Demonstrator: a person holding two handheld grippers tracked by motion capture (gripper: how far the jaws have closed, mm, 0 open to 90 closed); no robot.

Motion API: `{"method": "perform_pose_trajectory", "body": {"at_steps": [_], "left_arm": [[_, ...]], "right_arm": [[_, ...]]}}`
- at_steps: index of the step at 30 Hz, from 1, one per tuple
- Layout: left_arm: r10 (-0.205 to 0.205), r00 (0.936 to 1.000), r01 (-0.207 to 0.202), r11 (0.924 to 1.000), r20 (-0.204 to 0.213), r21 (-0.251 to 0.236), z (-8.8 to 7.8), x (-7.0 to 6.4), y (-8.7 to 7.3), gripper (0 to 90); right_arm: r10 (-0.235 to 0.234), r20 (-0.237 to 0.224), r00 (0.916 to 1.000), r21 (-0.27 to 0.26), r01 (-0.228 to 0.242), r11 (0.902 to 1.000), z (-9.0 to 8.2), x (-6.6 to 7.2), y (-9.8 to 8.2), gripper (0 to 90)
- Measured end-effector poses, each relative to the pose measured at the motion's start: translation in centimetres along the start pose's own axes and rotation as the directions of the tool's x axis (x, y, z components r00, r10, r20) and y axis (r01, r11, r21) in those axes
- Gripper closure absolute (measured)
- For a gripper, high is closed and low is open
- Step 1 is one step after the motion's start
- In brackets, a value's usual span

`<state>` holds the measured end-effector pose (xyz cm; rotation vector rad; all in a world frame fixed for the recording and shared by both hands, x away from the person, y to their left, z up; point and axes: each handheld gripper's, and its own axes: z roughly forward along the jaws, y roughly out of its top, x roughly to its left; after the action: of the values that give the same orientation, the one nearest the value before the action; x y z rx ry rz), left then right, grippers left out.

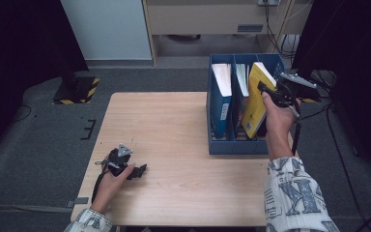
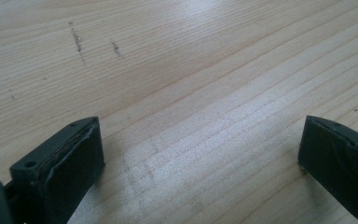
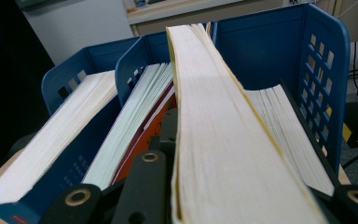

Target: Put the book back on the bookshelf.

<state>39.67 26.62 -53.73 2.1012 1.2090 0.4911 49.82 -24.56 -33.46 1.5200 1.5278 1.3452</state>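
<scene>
The table [image 1: 174, 135] carried a blue rack [image 1: 221, 145] of three compartments at its right side, with one book [image 1: 221, 92] in the left compartment and another [image 1: 242, 77] in the middle. The yellow book [image 1: 255, 101] stood tilted above the rack's right part, clamped between the jaws of the right gripper [image 1: 265, 92]. The left gripper [image 1: 135, 170] rested on the table near its left front edge, jaws spread with nothing between them.

Bright overhead light, dark edges
</scene>
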Motion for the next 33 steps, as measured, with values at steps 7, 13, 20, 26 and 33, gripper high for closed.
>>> {"method": "perform_pose_trajectory", "body": {"at_steps": [7,13,20,26,33], "left_arm": [[0.004,1.0000,-0.004,1.0000,0.002,0.001,0.0,0.0,0.0,0.0],[0.004,1.0000,-0.004,1.0000,0.003,0.000,0.1,0.0,0.1,0.0],[0.007,1.0000,-0.007,1.0000,0.003,-0.001,0.1,0.0,0.1,0.0],[0.009,1.0000,-0.009,1.0000,0.004,-0.001,0.1,-0.1,0.1,0.0],[0.008,1.0000,-0.008,1.0000,0.005,-0.001,0.1,-0.1,0.1,0.0]], "right_arm": [[-0.051,0.005,0.9987,0.005,0.051,0.9987,0.8,0.9,-0.6,74.9],[-0.050,0.005,0.9987,0.008,0.050,0.9987,1.1,1.2,-0.7,74.8],[-0.055,0.007,0.9984,0.001,0.055,0.9985,0.8,1.4,-0.2,74.8],[-0.069,-0.006,0.9976,-0.009,0.069,0.9976,0.7,2.1,0.2,74.6],[-0.059,-0.005,0.9982,0.003,0.059,0.9982,1.3,2.2,-0.6,74.4]]}}
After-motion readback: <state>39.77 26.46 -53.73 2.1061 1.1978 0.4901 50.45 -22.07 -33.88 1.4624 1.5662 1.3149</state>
